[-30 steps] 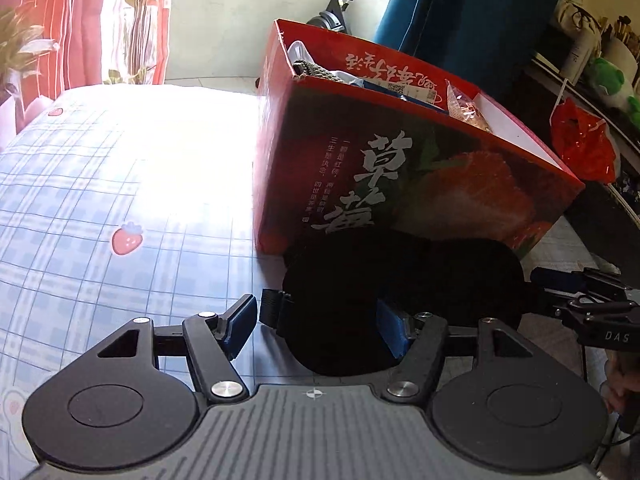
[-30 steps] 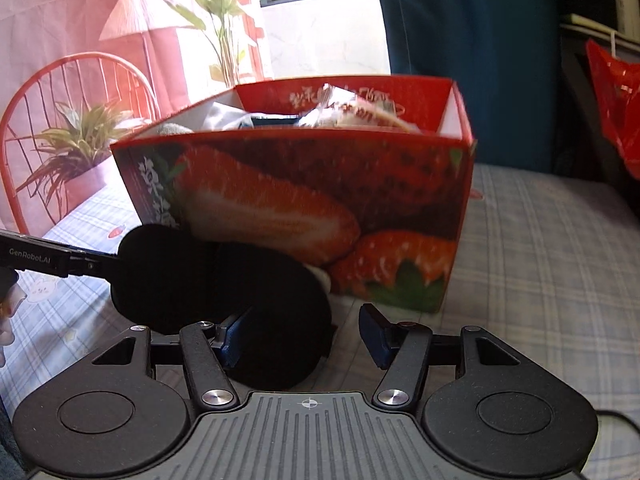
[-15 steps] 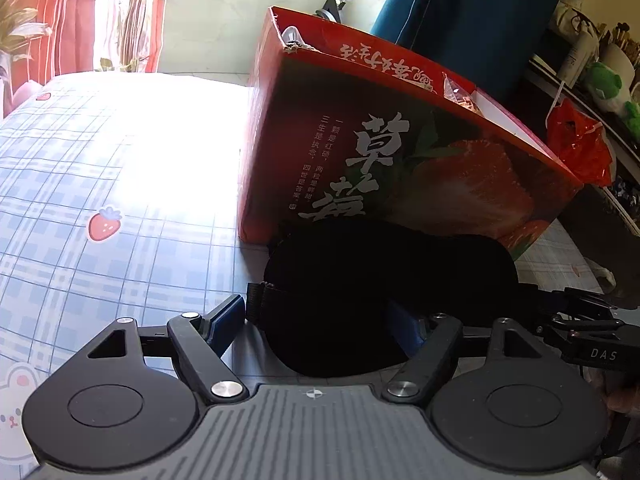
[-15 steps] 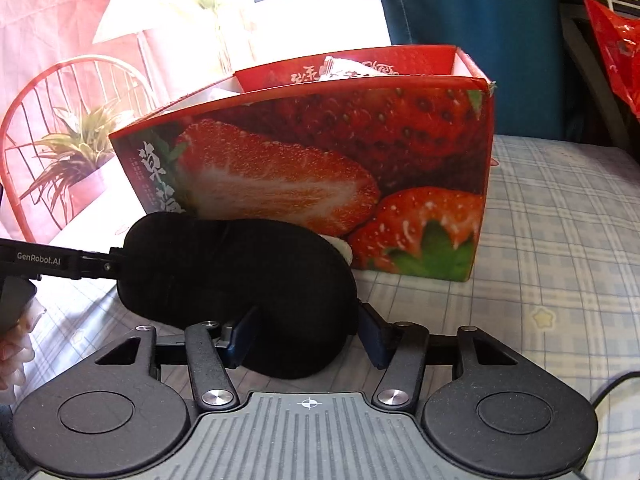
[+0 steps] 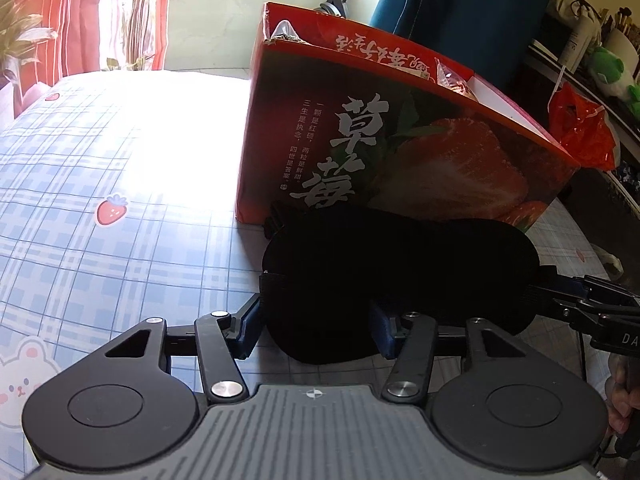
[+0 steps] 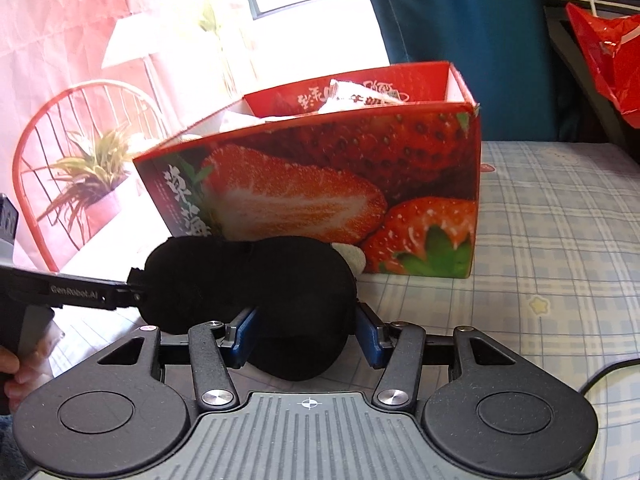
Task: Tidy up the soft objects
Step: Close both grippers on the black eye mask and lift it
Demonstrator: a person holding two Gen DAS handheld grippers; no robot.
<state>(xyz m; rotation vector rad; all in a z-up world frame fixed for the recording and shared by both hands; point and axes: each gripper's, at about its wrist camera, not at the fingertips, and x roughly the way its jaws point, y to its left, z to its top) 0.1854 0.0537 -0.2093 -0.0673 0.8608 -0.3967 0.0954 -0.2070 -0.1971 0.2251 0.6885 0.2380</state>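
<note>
The left gripper has its blue-padded fingers set on either side of one end of a black sleep mask, the end lying between them; whether the pads actually press the fabric cannot be told from this view. In the right wrist view the same gripper reaches in from the left edge, its tip meeting the mask's left end by the strap tab. The mask hangs just in front of the long wall of a red strawberry box, above a blue plaid sheet printed with small strawberries and a bear face. The box stands open at the top, with pale wrappers and packets showing inside.

Further right, the right gripper brackets the mask's other end in the same way, fingers partly apart with the dark fabric filling the gap between them. A small pale object peeks out behind the mask at the foot of the box. At the far right a red plastic bag hangs beside a dark blue curtain.
</note>
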